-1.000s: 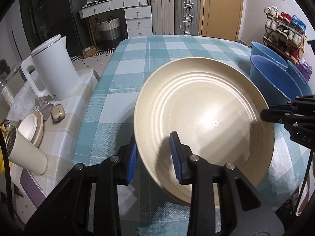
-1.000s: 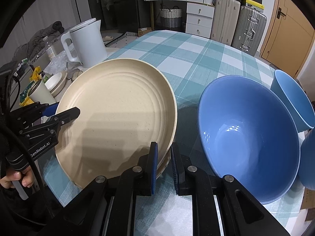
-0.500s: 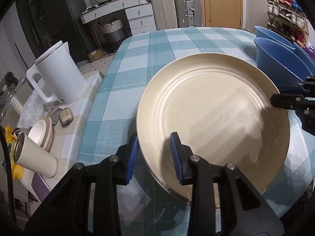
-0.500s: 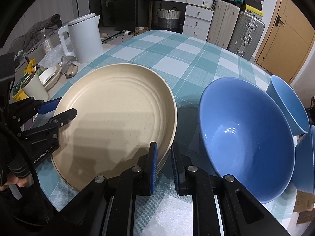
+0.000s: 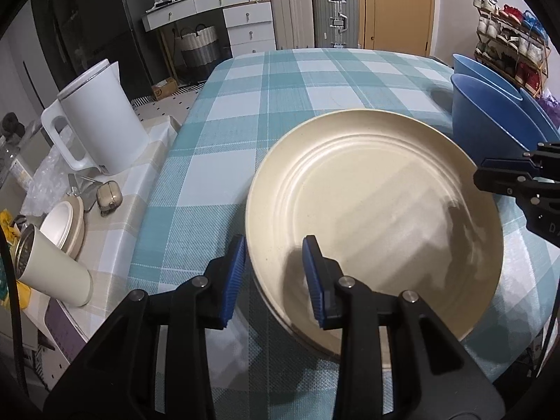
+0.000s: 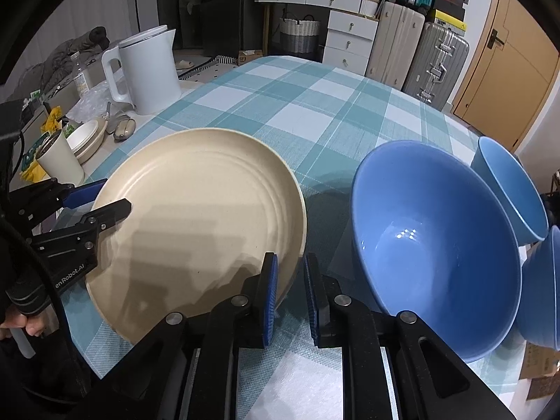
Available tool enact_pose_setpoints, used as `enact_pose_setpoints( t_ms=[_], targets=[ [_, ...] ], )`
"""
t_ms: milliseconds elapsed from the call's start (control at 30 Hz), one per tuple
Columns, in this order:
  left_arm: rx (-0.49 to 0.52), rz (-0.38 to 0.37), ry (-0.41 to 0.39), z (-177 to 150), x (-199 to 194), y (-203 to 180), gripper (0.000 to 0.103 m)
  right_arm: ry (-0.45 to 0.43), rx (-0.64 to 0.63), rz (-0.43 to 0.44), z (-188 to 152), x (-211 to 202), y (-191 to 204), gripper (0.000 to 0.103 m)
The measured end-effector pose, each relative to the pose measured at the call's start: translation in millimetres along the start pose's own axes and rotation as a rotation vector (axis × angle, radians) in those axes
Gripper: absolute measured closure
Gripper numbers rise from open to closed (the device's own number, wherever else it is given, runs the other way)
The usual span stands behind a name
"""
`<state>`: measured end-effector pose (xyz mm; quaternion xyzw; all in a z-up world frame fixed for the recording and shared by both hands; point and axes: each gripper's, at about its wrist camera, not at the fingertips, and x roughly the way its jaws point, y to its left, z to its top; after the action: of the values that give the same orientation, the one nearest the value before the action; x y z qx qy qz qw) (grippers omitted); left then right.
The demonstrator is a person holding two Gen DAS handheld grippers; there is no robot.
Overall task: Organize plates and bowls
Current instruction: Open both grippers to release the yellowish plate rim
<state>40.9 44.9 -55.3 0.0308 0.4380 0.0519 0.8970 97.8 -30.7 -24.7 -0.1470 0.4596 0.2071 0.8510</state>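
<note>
A cream plate (image 5: pixel 378 210) lies on the checked tablecloth, on top of another plate whose rim shows beneath it; it also shows in the right wrist view (image 6: pixel 196 217). My left gripper (image 5: pixel 274 280) is open, its jaws straddling the plate's near-left rim. My right gripper (image 6: pixel 290 290) is open, its jaws either side of the plate's right rim. A large blue bowl (image 6: pixel 434 238) stands right of the plate, with two smaller blue bowls (image 6: pixel 507 189) behind it. In the left view the blue bowls (image 5: pixel 483 115) sit at the far right.
A white kettle (image 5: pixel 98 122) stands on a side table to the left, with a cream cup (image 5: pixel 52 276), a small dish (image 5: pixel 63 224) and clutter. The table (image 5: pixel 280 105) edge runs close in front. Suitcases (image 5: pixel 315 10) and drawers stand behind.
The plate has come down from a tilted hold to lie flat on the table. My right gripper's jaws have opened off its rim. The left jaws stayed open.
</note>
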Motion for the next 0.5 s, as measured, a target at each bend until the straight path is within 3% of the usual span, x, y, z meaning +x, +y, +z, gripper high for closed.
enact_pose_setpoints(
  t_ms=[167, 367, 433, 500],
  targets=[
    [-0.049, -0.054, 0.013, 3, -4, 9, 0.067, -0.023, 0.009, 0.001, 3, -7, -5, 0.085],
    [-0.082, -0.108, -0.038, 10, -27, 11, 0.045, -0.052, 0.015, 0.034, 5, -24, -6, 0.081],
    [-0.080, -0.115, -0.061, 13, -37, 9, 0.035, -0.070, 0.010, 0.046, 5, -31, -4, 0.075],
    [-0.080, -0.120, -0.083, 17, -45, 7, 0.028, -0.095, 0.006, 0.072, 5, -40, -3, 0.059]
  ],
)
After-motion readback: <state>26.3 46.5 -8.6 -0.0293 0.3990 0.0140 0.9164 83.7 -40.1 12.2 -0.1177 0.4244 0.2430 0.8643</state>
